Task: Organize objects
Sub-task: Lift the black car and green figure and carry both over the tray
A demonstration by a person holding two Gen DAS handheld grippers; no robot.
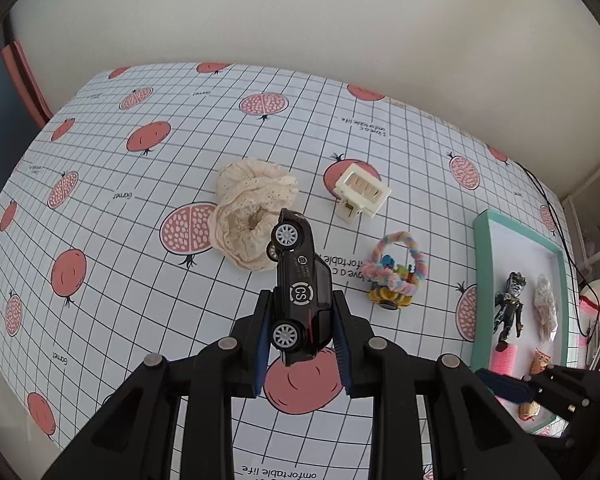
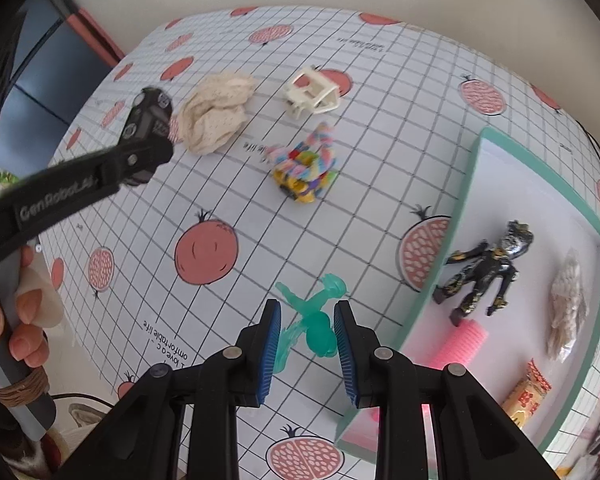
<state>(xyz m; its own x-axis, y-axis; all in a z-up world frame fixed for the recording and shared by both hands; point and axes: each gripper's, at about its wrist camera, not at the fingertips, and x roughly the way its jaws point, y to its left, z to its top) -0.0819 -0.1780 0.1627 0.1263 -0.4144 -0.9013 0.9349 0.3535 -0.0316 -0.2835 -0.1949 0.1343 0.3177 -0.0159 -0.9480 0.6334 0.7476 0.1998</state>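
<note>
My left gripper [image 1: 302, 296] is shut on a black toy car [image 1: 300, 280], which hangs nose-up above the tablecloth. The right wrist view shows that same car [image 2: 150, 114] at the far left. My right gripper [image 2: 307, 306] is shut on a translucent green figure [image 2: 320, 332], just left of the teal-rimmed tray [image 2: 468, 184]. The tray [image 1: 480, 280] holds a black-and-gold figure [image 2: 484, 272], a pink roller [image 2: 466, 340], a clear bag [image 2: 566, 304] and a snack packet [image 2: 526, 398].
On the pomegranate-print cloth lie a cream lace scrunchie [image 1: 250, 216], a cream claw clip [image 1: 360, 192] and a pastel fuzzy ring over a colourful toy [image 1: 394, 276]. A black cable [image 1: 556, 216] runs past the tray. A person's hand [image 2: 24, 320] grips the left handle.
</note>
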